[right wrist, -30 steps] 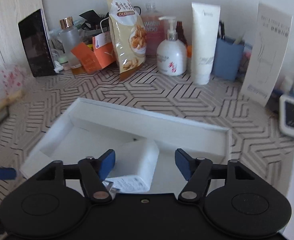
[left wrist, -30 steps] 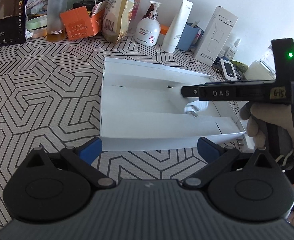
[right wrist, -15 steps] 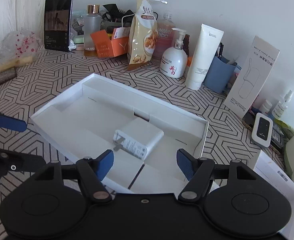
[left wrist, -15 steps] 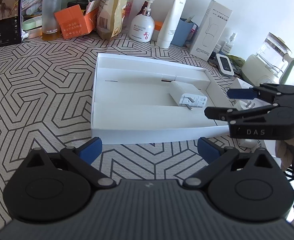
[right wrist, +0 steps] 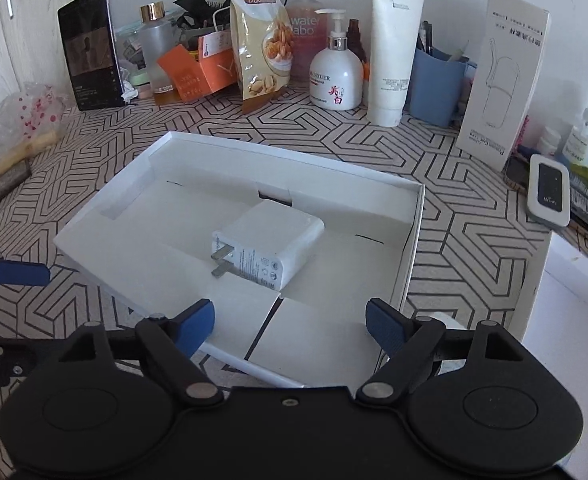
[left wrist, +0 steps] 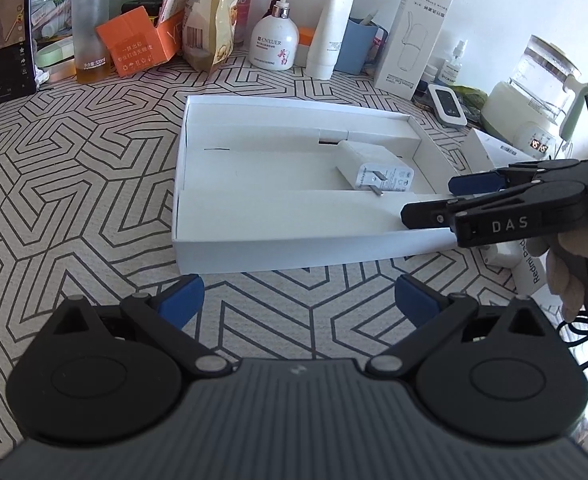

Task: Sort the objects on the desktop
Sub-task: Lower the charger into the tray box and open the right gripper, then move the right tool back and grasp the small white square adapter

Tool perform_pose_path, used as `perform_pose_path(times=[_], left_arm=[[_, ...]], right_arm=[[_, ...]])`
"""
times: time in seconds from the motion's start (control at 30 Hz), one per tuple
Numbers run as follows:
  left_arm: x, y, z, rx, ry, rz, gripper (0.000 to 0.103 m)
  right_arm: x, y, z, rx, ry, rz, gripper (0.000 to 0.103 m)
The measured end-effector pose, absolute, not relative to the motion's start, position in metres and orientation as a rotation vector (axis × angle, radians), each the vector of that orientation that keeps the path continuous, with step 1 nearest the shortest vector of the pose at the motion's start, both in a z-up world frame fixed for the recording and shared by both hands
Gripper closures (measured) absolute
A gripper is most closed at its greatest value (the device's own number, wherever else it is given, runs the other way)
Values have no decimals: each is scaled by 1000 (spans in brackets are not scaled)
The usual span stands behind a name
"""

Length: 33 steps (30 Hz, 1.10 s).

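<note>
White charger (right wrist: 268, 246) lay on its side in the open white box (left wrist: 254, 252), in the recessed middle compartment, prongs pointing toward the near wall. Nothing touched it. It was the only loose item in the box; the other recesses looked bare.

Right gripper (right wrist: 290, 320) hovered over the near edge of the box, fingers spread wide and holding nothing, charger just beyond and between the line of the two pads. From the left wrist view the same tool (left wrist: 450, 200) came in from the right, over the box's right end, above the cardboard and apart from the charger.

Left gripper (left wrist: 298, 296) hung over the patterned tabletop (left wrist: 74, 168) just short of the box's front wall, fingers also wide, empty.

Judgement on progress: one item appeared placed, so the sorting was under way, not finished. A white lid or second box (right wrist: 566, 320) sat to the right. A small white device (right wrist: 548, 194) lay near it, and bottles, a snack bag (right wrist: 264, 36) and an orange carton (left wrist: 134, 46) crowded the back wall. Which of these belonged to the task could not be told.
</note>
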<state>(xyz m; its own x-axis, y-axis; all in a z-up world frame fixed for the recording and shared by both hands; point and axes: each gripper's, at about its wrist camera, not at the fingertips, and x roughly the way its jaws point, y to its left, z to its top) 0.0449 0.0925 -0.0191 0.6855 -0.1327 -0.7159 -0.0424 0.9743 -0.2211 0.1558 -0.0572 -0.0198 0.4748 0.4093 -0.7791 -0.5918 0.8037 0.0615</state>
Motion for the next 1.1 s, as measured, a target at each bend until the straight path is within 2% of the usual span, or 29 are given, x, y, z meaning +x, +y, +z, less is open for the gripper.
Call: perform_pose_path(times=[0.2, 0.23, 0.3, 0.47, 0.57, 0.77, 0.93, 1.1], left_arm=[[48, 95, -21, -231, 827, -49, 0], [47, 96, -21, -237, 828, -51, 0], [45, 98, -19, -255, 825, -69, 0], [40, 103, -13, -265, 804, -76, 0], [39, 107, -12, -267, 795, -63, 0], [40, 115, -12, -289, 792, -46, 0], [38, 116, -13, -287, 791, -48, 0], [41, 118, -15, -297, 797, -41, 0]], right_arm=[[143, -46, -18, -223, 876, 649, 14], [140, -44, -18, -224, 873, 654, 16], [136, -40, -17, -226, 869, 666, 27], [124, -29, -16, -231, 857, 694, 28], [117, -23, -15, -233, 850, 710, 35], [134, -27, -8, -209, 818, 665, 35], [166, -38, -24, -79, 907, 643, 33], [149, -46, -18, -70, 876, 634, 29]])
